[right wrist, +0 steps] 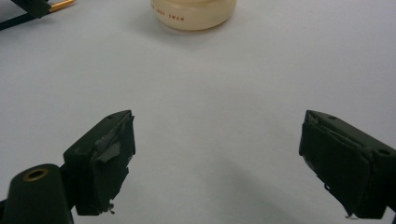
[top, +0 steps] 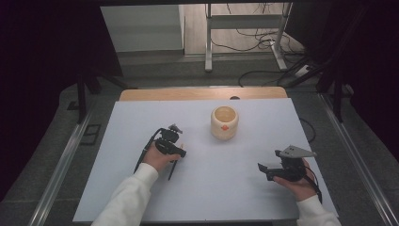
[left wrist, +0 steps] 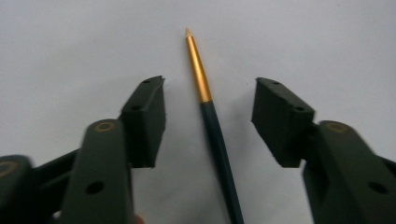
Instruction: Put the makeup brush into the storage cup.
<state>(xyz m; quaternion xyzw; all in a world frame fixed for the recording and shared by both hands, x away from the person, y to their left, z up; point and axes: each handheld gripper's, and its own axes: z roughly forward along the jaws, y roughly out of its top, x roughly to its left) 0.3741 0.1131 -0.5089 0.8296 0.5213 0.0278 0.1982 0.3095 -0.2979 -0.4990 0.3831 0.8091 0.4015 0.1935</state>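
On the white table (top: 226, 179), left gripper (left wrist: 210, 107) jaws apart straddling a dark pen (left wrist: 219, 149) with gold tip, not touching it; right gripper (right wrist: 217, 158) wide open, empty, cream cup (top: 224, 122) beyond.

Both of the person's forearms wear white long sleeves (top: 131, 195) with ribbed cuffs. The left gripper (left wrist: 209, 100) is matt black, its two blocky jaws carrying flat rectangular pads, small screw holes and a brass-coloured bushing at each pivot, and a thin black cable (top: 142, 153) loops from its body. The right gripper (right wrist: 217, 158) is black too, with frayed dark tape wrapped over its pads, a brass-ringed hole at the left pivot, a grey three-cornered plate (top: 295, 151) on top and a black cable trailing past the wrist.
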